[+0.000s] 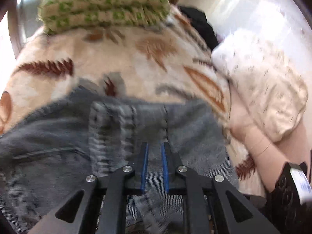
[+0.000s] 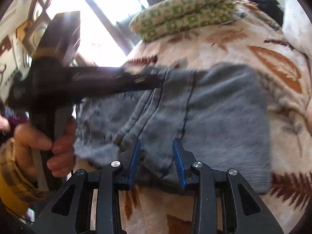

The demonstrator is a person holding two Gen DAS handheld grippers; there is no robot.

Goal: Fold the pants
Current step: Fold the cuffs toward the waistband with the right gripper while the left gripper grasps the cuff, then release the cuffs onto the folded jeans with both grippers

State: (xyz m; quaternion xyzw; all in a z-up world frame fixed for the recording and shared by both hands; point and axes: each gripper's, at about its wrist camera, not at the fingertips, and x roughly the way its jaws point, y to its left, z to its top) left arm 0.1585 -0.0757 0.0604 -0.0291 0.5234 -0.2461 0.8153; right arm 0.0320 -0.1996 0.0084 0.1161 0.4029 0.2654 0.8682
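Observation:
Grey-blue jeans point(image 1: 58, 140) lie folded on a cream blanket with leaf prints point(image 1: 126, 58). In the left wrist view my left gripper point(image 1: 155, 146) hovers just over the denim near a seam, its blue pads a narrow gap apart with only a thin bit of cloth between them. In the right wrist view the jeans point(image 2: 224, 107) form a folded stack, and my right gripper point(image 2: 157, 144) stands open over the near edge with cloth between the spread fingers. The left gripper's black body point(image 2: 97, 80) reaches across to the stack's far left corner.
A folded green-and-beige patterned blanket point(image 1: 101, 5) lies at the far end of the bed. A dark garment point(image 1: 200, 23) and a pale pillow point(image 1: 263, 81) lie to the right. Windows are beyond the bed on the left point(image 2: 101, 19).

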